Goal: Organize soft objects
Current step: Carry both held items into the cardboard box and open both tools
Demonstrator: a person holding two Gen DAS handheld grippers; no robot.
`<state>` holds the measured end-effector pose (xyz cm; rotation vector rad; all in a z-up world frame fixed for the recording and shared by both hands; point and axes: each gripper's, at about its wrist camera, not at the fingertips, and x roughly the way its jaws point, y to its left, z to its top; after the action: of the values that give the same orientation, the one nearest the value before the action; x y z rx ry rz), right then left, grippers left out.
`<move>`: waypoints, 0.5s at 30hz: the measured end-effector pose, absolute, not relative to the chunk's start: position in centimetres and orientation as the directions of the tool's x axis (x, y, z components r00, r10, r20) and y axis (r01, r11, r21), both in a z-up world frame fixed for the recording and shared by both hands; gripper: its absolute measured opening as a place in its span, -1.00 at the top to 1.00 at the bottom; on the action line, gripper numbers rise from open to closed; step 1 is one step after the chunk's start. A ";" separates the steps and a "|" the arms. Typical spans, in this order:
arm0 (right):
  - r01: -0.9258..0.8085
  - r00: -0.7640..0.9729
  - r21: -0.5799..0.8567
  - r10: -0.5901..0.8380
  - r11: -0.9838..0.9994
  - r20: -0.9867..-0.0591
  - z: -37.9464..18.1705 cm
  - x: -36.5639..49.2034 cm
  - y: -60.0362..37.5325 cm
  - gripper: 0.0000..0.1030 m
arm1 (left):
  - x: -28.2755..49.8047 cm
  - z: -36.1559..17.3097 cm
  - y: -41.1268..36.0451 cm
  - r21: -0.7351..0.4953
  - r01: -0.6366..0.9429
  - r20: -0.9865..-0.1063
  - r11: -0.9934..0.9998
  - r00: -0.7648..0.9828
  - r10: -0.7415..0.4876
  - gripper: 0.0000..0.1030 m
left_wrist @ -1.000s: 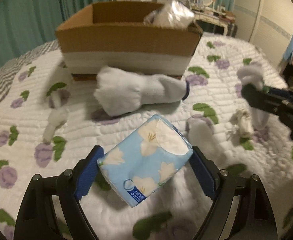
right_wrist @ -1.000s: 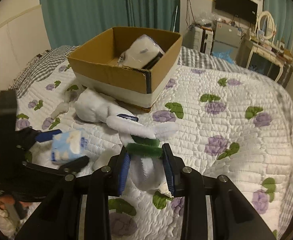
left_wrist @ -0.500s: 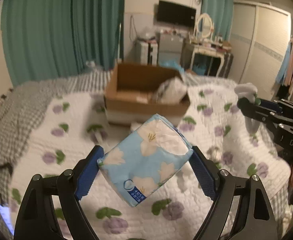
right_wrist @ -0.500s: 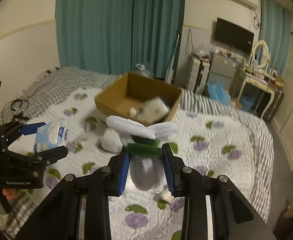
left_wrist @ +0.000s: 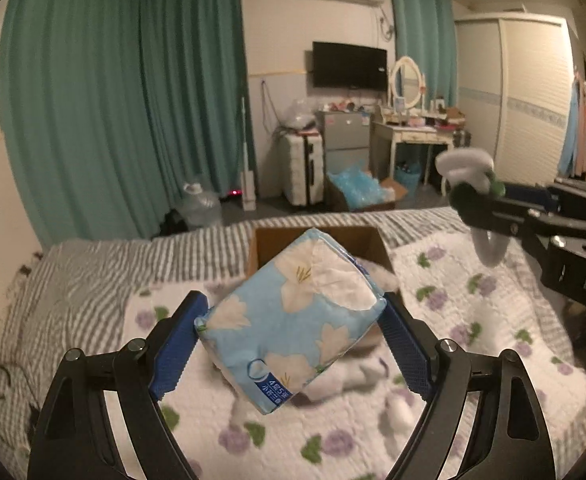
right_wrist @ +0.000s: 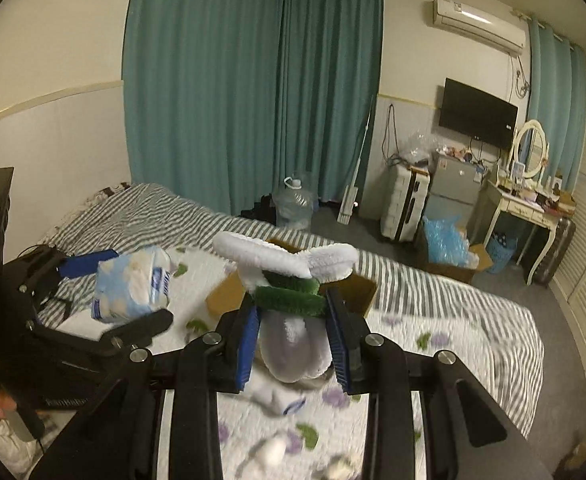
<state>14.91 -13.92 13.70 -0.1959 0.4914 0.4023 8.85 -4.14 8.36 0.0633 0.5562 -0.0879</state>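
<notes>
Two tools are raised above the bed [left_wrist: 93,264]. Left tool [left_wrist: 289,336] clamps a blue tissue pack [left_wrist: 293,320]; right tool [right_wrist: 293,336] clamps a white plush toy [right_wrist: 289,280]. Cardboard box [left_wrist: 377,240] lies ahead and below, directly behind the tissue pack.

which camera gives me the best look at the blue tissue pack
The left wrist view: the tissue pack fills the centre, clamped in the left gripper. The right wrist view shows it only small, side-on, at the left.
</notes>
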 end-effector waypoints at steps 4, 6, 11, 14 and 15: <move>-0.406 0.809 -0.094 0.309 0.909 -0.500 13.1 19.8 -12.9 0.39 | 13.0 8.2 -4.2 0.058 0.100 -0.526 0.993 0.849 -0.055 -0.67; -0.397 0.804 -0.088 0.299 0.914 -0.514 12.2 22.6 -12.6 0.39 | 15.3 7.7 -4.1 0.047 0.105 -0.529 0.993 0.846 -0.064 -0.67; -0.369 0.783 -0.077 0.265 0.926 -0.563 8.3 29.4 -12.3 0.39 | 21.2 5.1 -4.0 0.052 0.100 -0.554 0.994 0.831 -0.054 -0.67; -0.359 0.758 -0.061 0.253 0.931 -0.601 5.5 33.0 -12.2 0.40 | 24.3 2.6 -4.3 0.063 0.102 -0.581 0.993 0.813 -0.047 -0.67; -0.357 0.749 -0.057 0.250 0.932 -0.613 4.6 33.9 -12.2 0.40 | 25.0 1.9 -4.3 0.062 0.103 -0.588 0.993 0.807 -0.047 -0.67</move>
<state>33.95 -12.24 4.62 -0.1752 0.6435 0.3334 24.96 -4.33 1.93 0.0926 0.6264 -0.0804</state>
